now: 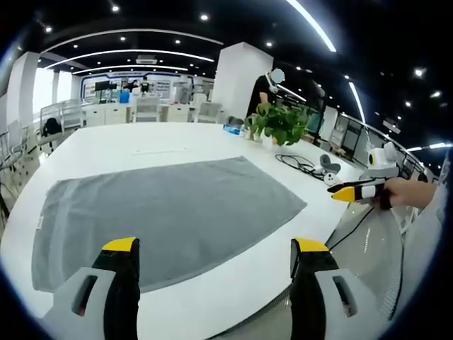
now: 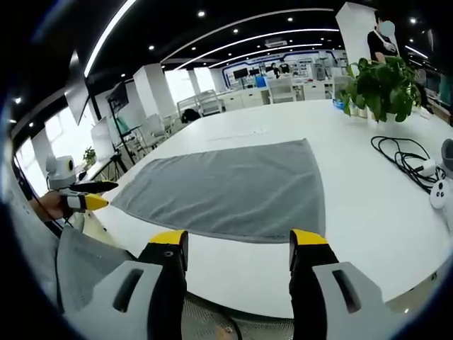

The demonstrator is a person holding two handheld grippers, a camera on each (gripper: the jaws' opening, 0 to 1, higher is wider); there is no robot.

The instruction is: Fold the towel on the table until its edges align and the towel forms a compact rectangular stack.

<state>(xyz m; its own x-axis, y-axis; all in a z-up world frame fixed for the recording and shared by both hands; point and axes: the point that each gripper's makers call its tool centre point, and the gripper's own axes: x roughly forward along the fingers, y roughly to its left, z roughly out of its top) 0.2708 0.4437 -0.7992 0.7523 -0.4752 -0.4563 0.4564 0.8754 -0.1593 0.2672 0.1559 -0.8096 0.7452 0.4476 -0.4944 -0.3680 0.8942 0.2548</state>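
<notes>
A grey towel [image 1: 170,212] lies spread flat on the white table [image 1: 141,142], unfolded. My left gripper [image 1: 216,248] hovers open above the table's near edge, just short of the towel's near hem. At the right of the left gripper view the right gripper [image 1: 357,191] comes in, held in a hand off the table's edge. In the right gripper view the same towel [image 2: 233,188] lies ahead, and my right gripper [image 2: 239,239] stands open over the table's near rim. The left gripper [image 2: 85,198] shows at far left, beside the towel's corner.
A potted green plant [image 1: 279,122] stands at the table's far side, also seen as the plant [image 2: 382,85]. A black cable [image 2: 407,157] and white devices [image 2: 442,191] lie right of the towel. Chairs [image 2: 152,127] and desks lie beyond. A person [image 2: 382,42] stands behind the plant.
</notes>
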